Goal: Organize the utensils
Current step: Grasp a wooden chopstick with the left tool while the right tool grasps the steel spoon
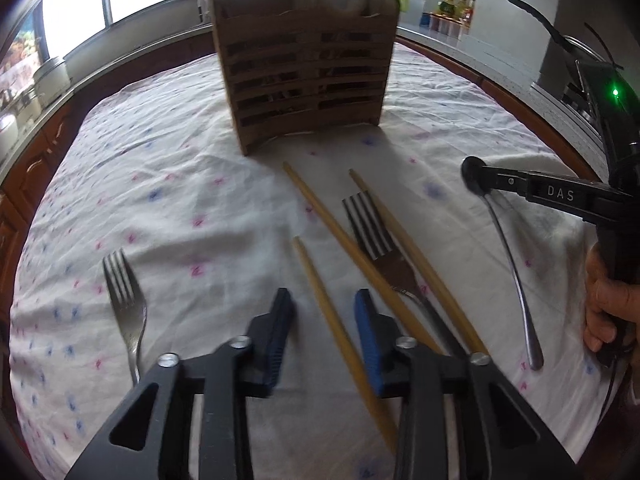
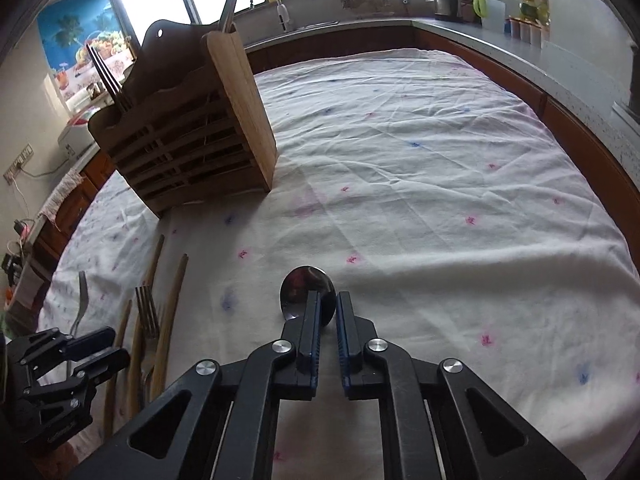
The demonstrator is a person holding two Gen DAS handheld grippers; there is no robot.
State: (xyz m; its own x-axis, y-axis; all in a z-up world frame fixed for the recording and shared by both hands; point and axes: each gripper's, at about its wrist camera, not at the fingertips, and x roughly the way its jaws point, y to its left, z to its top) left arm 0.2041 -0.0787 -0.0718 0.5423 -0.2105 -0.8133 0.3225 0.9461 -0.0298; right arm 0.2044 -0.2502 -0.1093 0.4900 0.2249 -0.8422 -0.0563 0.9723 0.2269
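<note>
Centrally, the right gripper (image 2: 329,312) has its blue pads (image 2: 344,320) drawn nearly together on the neck of a spoon (image 2: 306,286), whose bowl projects just ahead of the fingertips. From the left wrist view the spoon's handle (image 1: 516,280) hangs down toward the tablecloth (image 2: 440,160), its end apparently at or near the cloth; whether the spoon is fully lifted cannot be told. The left gripper (image 1: 323,312) hovers with fingers spread, one chopstick (image 1: 332,312) passing between them and not pinched. Just beyond its right finger lie a fork (image 1: 376,244) and two further chopsticks (image 1: 320,212); a second fork (image 1: 124,300) lies apart to the left. The wooden utensil holder (image 1: 308,76) stands upright farther back and already contains some utensils. Judged step: the spoon is picked up, awaiting transfer. The next move would call for raising it, turning it handle-down and carrying it left and forward above an open compartment of the holder.
</note>
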